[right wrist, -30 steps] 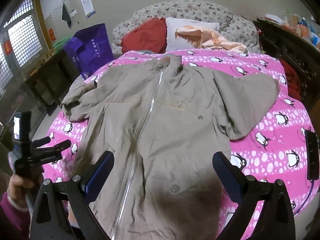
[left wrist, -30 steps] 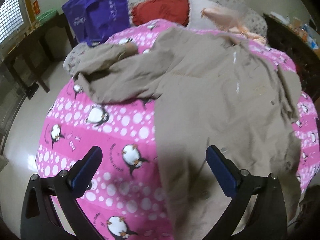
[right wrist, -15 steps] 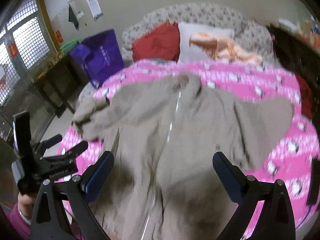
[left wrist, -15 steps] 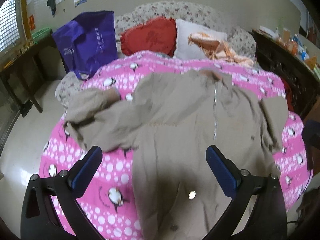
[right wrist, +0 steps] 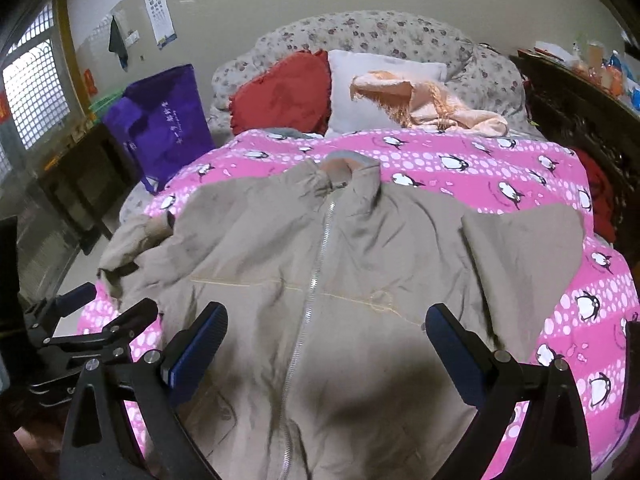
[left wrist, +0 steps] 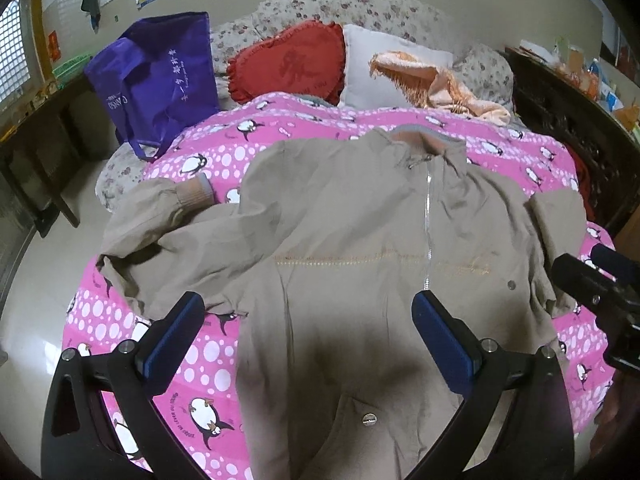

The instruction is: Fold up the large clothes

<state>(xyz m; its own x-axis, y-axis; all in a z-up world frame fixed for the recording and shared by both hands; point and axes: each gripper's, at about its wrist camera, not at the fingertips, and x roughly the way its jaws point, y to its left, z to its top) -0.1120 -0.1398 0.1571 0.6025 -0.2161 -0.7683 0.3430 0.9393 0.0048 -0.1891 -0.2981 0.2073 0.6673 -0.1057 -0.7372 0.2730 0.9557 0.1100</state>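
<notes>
A large tan zip-up jacket [left wrist: 360, 240] [right wrist: 304, 264] lies face up and zipped on a pink penguin-print bedspread [left wrist: 304, 136] [right wrist: 500, 168], collar toward the pillows. Its left sleeve [left wrist: 160, 220] is bunched near the bed's left edge; its right sleeve [right wrist: 524, 252] is folded over on the right. My left gripper [left wrist: 308, 320] hovers open above the jacket's lower body, nothing between its blue pads. My right gripper [right wrist: 326, 332] is also open, above the zipper at chest level. Each gripper shows at the other view's edge.
A purple tote bag [left wrist: 156, 80] stands at the bed's far left corner. Red [left wrist: 292, 64] and white [right wrist: 372, 84] pillows and a peach cloth [left wrist: 436, 84] lie at the head. Dark wooden furniture [right wrist: 580, 112] runs along the right. A dark phone-like object [right wrist: 630, 368] lies at the right edge.
Both grippers have pulled back and tilted up, so more of the jacket, pillows and wall shows. Both stayed open; the jacket has not moved.
</notes>
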